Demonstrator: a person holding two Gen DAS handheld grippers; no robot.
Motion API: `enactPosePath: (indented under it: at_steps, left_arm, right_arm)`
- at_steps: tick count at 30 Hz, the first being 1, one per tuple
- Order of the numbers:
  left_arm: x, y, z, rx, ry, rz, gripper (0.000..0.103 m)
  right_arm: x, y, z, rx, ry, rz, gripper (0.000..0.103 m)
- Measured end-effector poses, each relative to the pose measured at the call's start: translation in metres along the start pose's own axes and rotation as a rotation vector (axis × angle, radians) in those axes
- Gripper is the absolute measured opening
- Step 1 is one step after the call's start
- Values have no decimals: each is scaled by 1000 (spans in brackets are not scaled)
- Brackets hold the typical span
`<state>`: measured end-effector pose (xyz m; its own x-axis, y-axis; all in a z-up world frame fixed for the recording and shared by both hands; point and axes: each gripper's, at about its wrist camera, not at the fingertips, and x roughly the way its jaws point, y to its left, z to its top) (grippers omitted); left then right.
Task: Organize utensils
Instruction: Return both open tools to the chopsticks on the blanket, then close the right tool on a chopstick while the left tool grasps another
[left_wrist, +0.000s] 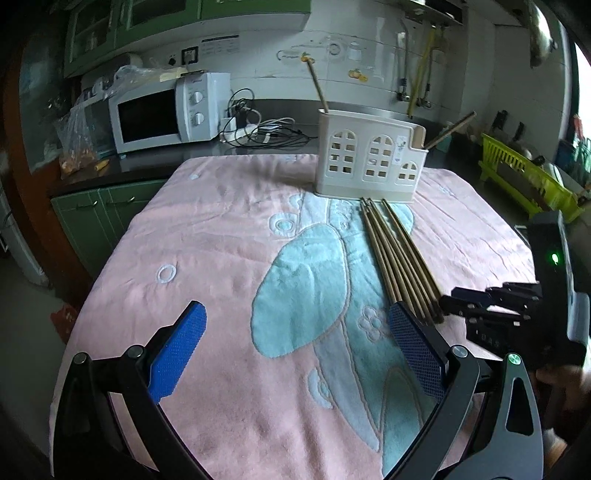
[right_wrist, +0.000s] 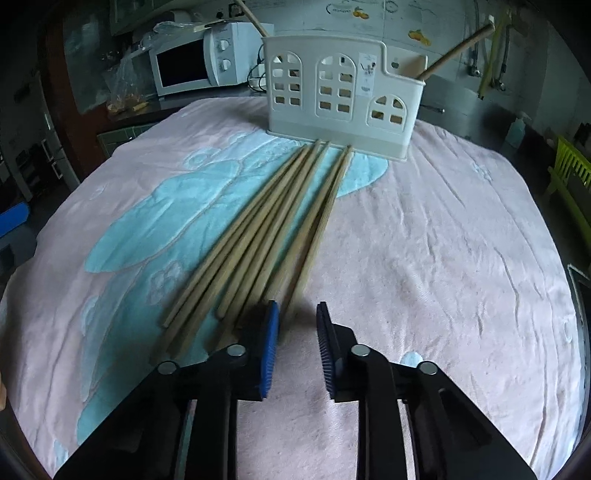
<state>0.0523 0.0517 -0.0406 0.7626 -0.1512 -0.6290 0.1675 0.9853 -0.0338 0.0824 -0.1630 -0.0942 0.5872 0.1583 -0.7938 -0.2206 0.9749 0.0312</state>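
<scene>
Several wooden chopsticks (left_wrist: 397, 254) lie in a loose bundle on a pink and blue towel (left_wrist: 207, 236), tips toward a white house-shaped utensil holder (left_wrist: 365, 157). Two chopsticks stand in the holder, one at each end. My left gripper (left_wrist: 295, 343) is open and empty, low over the towel, left of the bundle's near ends. My right gripper (right_wrist: 297, 321) is open with a narrow gap, right at the near ends of the chopsticks (right_wrist: 273, 221), its left finger over them. The holder (right_wrist: 341, 99) stands beyond. The right gripper also shows in the left wrist view (left_wrist: 448, 306).
A white microwave (left_wrist: 162, 110) and tangled cables (left_wrist: 258, 129) sit on the dark counter behind the table. A lime-green dish rack (left_wrist: 524, 173) stands at the right. Green cabinets (left_wrist: 96, 221) are at the left below the counter.
</scene>
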Motion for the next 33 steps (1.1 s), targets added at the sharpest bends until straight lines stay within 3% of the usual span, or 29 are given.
enactPosePath:
  at_steps: [6,11,15,20,33]
  left_arm:
    - [8,-15,-2,42,29,-53,95]
    - [30,-39,-11,124,104,-72,89]
    - [46,-50,-19,181,165,-78,85]
    - [62,-63,-26,246,213,-78,85]
    - [77,-65,-22,244,223,-35,81]
  right_arm:
    - [-1,-5,1,-6,1,-18,18]
    - [0,-9,1,-27,-5,-61,9]
    - [-4,-28,2,10,-11,-74,9]
    - [1,-50,-3,65,17,-25,8]
    - [2,-49,-2,58,6,-17,13]
